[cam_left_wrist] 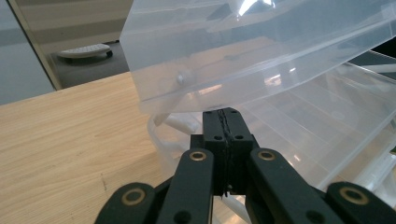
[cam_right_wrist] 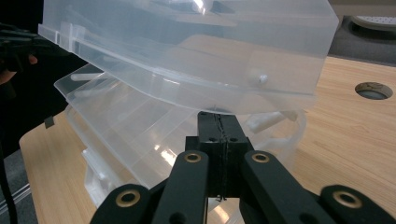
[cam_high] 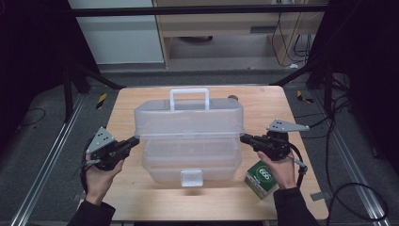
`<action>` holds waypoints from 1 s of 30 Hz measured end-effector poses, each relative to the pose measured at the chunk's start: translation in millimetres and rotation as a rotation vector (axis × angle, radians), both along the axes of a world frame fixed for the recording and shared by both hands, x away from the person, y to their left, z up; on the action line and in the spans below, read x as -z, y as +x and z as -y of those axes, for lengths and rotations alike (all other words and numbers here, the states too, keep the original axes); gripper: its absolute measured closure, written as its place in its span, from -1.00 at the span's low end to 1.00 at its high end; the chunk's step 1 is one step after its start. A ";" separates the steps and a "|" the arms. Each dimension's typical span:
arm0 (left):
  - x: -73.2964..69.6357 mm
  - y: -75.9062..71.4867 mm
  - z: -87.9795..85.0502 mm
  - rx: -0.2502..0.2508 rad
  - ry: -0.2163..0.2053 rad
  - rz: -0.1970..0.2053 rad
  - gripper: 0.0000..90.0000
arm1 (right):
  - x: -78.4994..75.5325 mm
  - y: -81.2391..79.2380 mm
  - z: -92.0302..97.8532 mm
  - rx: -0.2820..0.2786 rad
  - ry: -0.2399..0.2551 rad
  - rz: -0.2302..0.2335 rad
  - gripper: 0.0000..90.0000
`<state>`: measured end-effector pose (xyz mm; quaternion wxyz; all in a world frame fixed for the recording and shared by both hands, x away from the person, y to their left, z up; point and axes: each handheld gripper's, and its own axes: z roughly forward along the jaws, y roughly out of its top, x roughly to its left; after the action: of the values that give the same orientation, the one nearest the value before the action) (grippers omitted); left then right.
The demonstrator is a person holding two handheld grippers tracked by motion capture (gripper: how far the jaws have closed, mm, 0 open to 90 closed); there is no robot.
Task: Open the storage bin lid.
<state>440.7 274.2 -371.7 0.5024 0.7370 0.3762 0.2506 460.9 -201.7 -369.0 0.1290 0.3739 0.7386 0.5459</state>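
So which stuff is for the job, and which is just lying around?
For the job:
- clear plastic box, its upper tier raised
- left gripper, fingers shut
- right gripper, fingers shut

Just lying around:
- green and white carton
- round hole in the table

A light wooden table (cam_high: 141, 197) with rounded corners stands on a grey floor (cam_high: 42, 141). A clear plastic tiered box (cam_high: 190, 162) sits on the middle of it, its base on the wood. A green and white carton (cam_high: 261, 179) lies near the front right corner, just beside the box. A round hole (cam_right_wrist: 373, 90) shows in the tabletop near the far edge.
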 end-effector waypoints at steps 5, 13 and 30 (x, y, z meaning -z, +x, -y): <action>6.3 0.6 -5.6 -0.051 0.020 0.007 0.79 | 0.9 -0.5 -2.3 -0.011 -0.010 -0.006 1.00; 9.6 6.2 1.1 -0.072 0.035 0.042 0.38 | 1.3 -0.5 -3.2 -0.012 -0.017 -0.007 1.00; 5.7 16.1 11.5 -0.046 0.033 0.093 0.32 | 0.3 -1.0 -3.6 -0.016 -0.015 -0.005 1.00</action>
<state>456.9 262.7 -377.4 0.5013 0.7240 0.3649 0.3022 459.9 -198.1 -369.4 0.1257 0.3685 0.7460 0.5403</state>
